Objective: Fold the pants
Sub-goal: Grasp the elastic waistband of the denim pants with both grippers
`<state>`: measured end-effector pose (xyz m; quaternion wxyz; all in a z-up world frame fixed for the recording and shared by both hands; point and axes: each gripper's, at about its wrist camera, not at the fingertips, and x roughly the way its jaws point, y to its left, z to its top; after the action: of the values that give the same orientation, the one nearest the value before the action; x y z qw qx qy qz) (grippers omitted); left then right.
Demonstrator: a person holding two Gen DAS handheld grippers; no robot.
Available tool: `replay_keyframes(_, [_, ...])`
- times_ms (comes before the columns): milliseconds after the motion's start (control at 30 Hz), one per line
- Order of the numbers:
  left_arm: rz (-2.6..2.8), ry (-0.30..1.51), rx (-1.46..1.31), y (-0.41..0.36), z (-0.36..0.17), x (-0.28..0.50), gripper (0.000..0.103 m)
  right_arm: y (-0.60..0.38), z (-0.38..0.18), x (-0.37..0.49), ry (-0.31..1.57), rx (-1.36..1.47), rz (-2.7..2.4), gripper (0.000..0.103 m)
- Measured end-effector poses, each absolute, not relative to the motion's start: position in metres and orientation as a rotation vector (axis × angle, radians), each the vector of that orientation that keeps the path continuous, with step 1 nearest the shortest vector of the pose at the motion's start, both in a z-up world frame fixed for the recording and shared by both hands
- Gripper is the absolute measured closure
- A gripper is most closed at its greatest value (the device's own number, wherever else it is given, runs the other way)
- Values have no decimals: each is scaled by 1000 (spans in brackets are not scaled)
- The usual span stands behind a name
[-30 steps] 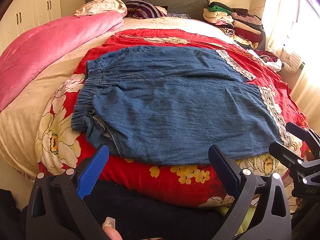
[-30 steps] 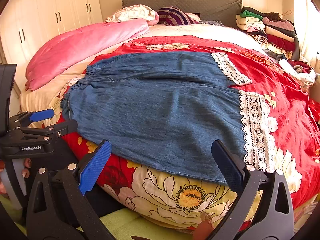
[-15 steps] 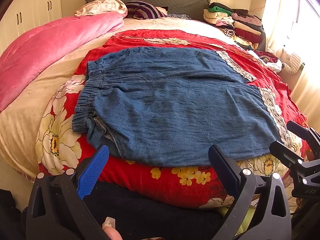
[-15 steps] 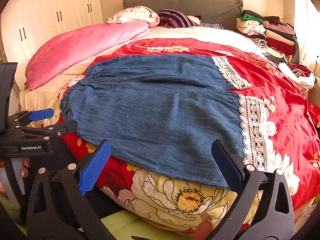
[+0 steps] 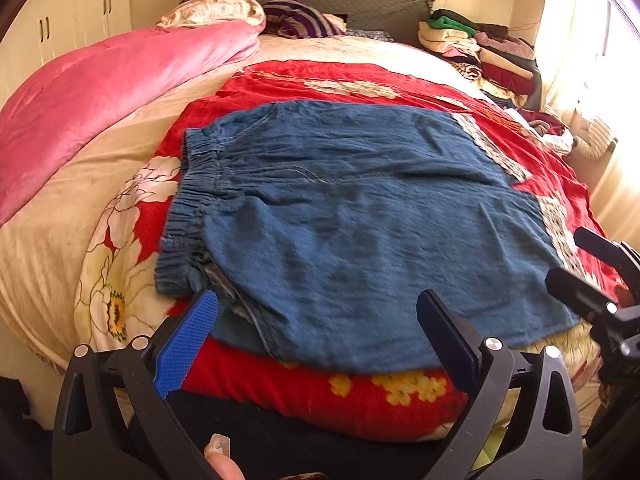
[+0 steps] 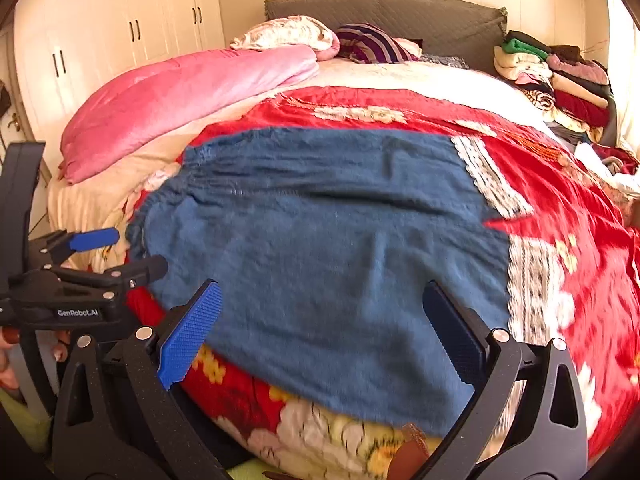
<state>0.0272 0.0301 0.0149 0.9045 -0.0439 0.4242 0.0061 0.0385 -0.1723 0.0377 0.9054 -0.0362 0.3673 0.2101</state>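
Denim pants (image 5: 360, 232) flat between spread left tongs (image 5: 316, 332)

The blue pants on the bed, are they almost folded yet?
Not yet. The blue pants are laid out flat on the red flowered blanket, waistband to the left and lace hems to the right, so spreading looks done. The left claw and the right claw are both open near the front edge, holding nothing. All the folding is left.
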Motion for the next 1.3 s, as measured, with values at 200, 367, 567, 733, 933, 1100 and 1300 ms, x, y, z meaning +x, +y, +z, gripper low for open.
replay_keyframes(200, [50, 885, -139, 61, 15, 54, 4, -159, 41, 80, 786, -59, 498, 8])
replay_keyframes(367, [83, 881, -185, 93, 19, 80, 4, -146, 43, 117, 773, -107, 507, 8])
replay_keyframes(567, [142, 886, -209, 135, 24, 121, 4, -125, 45, 169, 770, -148, 543, 8])
replay_keyframes(733, [187, 916, -180, 160, 18, 162, 4, -106, 40, 217, 765, -179, 563, 8])
replay_keyframes(933, [189, 949, -180, 181, 1, 204, 4, -80, 39, 257, 754, -250, 585, 8])
replay_keyframes(1100, [195, 922, -112, 177, -8, 229, 4, -60, 28, 289, 805, -287, 635, 8])
replay_keyframes(1300, [115, 935, -160, 177, -26, 243, 59, -33, 7, 306, 806, -444, 662, 8])
